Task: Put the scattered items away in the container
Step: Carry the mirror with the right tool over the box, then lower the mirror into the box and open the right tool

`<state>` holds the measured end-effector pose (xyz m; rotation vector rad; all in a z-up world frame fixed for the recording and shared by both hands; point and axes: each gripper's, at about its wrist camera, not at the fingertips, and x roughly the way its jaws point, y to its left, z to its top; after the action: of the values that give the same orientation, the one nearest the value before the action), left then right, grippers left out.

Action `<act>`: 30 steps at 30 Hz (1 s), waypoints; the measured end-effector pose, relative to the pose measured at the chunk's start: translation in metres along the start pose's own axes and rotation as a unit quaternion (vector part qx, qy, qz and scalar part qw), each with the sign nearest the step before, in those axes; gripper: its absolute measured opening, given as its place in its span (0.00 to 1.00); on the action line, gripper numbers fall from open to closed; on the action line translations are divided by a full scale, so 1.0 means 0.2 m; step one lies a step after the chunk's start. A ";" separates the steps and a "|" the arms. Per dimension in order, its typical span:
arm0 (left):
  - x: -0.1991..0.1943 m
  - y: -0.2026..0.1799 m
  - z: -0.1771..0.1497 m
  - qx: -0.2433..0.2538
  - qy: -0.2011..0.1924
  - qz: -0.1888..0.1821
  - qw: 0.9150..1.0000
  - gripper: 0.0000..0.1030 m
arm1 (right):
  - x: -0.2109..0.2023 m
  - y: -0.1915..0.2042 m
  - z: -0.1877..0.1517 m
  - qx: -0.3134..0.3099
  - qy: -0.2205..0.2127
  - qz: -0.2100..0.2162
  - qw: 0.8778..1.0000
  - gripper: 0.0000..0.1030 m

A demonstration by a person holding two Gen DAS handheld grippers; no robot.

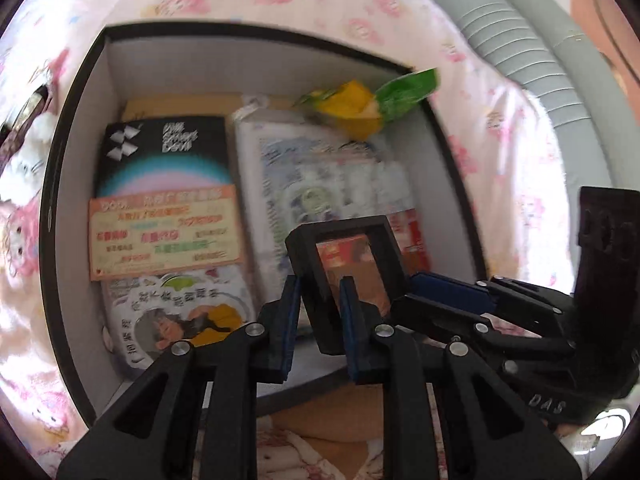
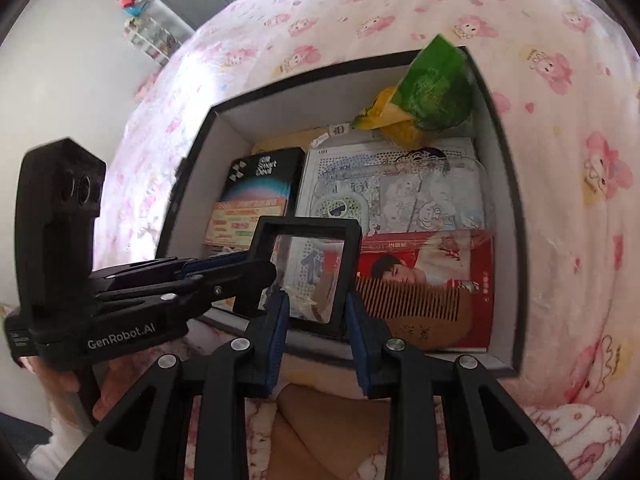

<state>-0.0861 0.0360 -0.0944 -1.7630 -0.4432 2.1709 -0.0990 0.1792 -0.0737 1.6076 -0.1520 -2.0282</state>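
A black square frame case with a clear window (image 1: 347,264) (image 2: 306,272) hangs over the near edge of the black box (image 1: 76,92) (image 2: 516,208). My left gripper (image 1: 320,312) is shut on the frame's near left edge. My right gripper (image 2: 316,320) has its pads on either side of the frame's near edge; I cannot tell if they touch it. Each gripper shows in the other's view: the right gripper (image 1: 452,292) from the right, the left gripper (image 2: 224,264) from the left. The box holds a black booklet (image 1: 164,152), an orange card (image 1: 164,232), printed sheets (image 2: 400,188), a wooden comb (image 2: 408,292) and a green-yellow snack bag (image 1: 368,104) (image 2: 424,92).
The box sits on a pink cartoon-print bedsheet (image 2: 400,8). A grey ribbed hose (image 1: 516,40) lies at the far right of the left wrist view. A plush toy (image 1: 24,160) lies left of the box. A shelf with toys (image 2: 148,28) stands by the wall.
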 end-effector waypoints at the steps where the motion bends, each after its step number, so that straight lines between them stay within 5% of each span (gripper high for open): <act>1: 0.01 0.01 0.00 -0.001 0.003 0.012 1.000 0.19 | 0.04 0.02 0.01 -0.004 0.005 -0.007 1.000 0.25; 5: -0.02 0.04 -0.01 -0.010 -0.008 0.050 0.999 0.19 | 0.14 0.09 0.03 -0.024 0.013 -0.028 0.999 0.23; 10: -0.07 0.09 -0.03 -0.022 -0.017 0.044 0.999 0.19 | 0.16 0.13 0.07 -0.034 0.016 -0.035 0.999 0.23; 17: 0.00 0.06 -0.02 -0.013 0.011 0.082 0.996 0.14 | 0.22 0.08 0.05 -0.017 0.033 -0.035 0.999 0.22; 23: -0.06 0.11 -0.05 -0.036 -0.002 0.077 0.996 0.16 | 0.25 0.12 0.08 -0.049 0.040 -0.022 0.998 0.22; 30: -0.08 0.10 -0.03 -0.049 -0.036 0.072 0.996 0.23 | 0.18 0.03 0.07 -0.031 0.000 -0.041 0.999 0.22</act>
<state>-0.0785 0.0110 -0.0907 -1.8251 -0.4599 2.3547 -0.1159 0.1537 -0.0989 1.6009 -0.0229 -2.0738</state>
